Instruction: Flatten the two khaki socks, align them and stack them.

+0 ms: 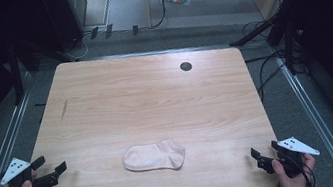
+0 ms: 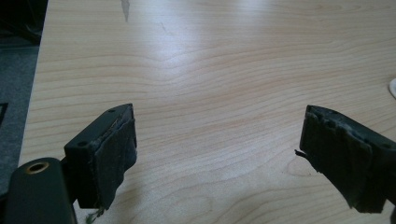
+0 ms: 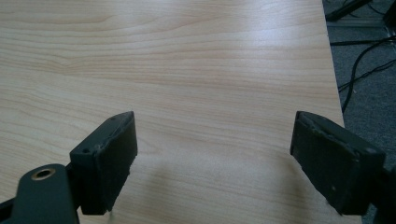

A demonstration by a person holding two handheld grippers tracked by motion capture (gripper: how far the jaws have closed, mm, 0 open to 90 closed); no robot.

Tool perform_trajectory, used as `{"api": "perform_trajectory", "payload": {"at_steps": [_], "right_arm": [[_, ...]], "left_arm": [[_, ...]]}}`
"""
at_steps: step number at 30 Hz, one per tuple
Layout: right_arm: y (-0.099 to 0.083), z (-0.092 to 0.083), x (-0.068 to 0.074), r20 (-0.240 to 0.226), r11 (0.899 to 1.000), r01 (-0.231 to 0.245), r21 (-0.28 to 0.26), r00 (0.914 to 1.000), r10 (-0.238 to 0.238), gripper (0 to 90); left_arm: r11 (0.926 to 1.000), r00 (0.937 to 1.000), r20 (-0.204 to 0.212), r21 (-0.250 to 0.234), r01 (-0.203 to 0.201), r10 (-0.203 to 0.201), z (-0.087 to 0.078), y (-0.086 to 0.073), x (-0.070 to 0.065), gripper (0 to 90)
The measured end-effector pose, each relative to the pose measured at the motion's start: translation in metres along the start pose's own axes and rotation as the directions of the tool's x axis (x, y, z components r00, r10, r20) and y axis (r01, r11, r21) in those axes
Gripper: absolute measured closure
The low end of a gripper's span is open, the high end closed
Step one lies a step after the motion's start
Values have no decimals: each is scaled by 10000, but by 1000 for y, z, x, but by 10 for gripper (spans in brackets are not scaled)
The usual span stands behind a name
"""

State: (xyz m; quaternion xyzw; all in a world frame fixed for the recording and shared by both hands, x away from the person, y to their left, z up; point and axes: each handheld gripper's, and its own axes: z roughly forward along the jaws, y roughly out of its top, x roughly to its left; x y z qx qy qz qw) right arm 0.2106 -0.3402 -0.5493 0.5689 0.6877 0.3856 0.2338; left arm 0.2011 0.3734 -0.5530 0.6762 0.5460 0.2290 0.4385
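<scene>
a pale pink ankle sock [image 1: 155,156] was laid flat on the wooden table [image 1: 145,102], close to the near edge and roughly midway between the two sides, at about 6 o'clock from the table's centre, with its toe turned toward 9 o'clock and its cuff toward 3 o'clock. the left gripper [image 1: 50,171] was held at the near left corner, at about 9 o'clock from the sock and well apart from it; its jaws were spread wide and nothing was held between them, bare wood being seen in the gap in the left gripper view. the right gripper [image 1: 265,153] was held at the near right corner, at about 3 o'clock from the sock, likewise spread and empty. both were judged to be parked clear of the sock, one on each side, so that either end could be reached. a dark round cable hole [image 1: 186,66] was seen toward 1 o'clock, near the far edge.
</scene>
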Motion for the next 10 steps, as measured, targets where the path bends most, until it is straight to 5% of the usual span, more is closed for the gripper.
{"api": "perform_trajectory", "payload": {"at_steps": [10], "right_arm": [[0, 0, 2, 213, 10000, -28, -7, 9998, 28, 151]], "left_arm": [[9998, 9998, -195, 189, -65, 68, 4, 2, -2, 111]]}}
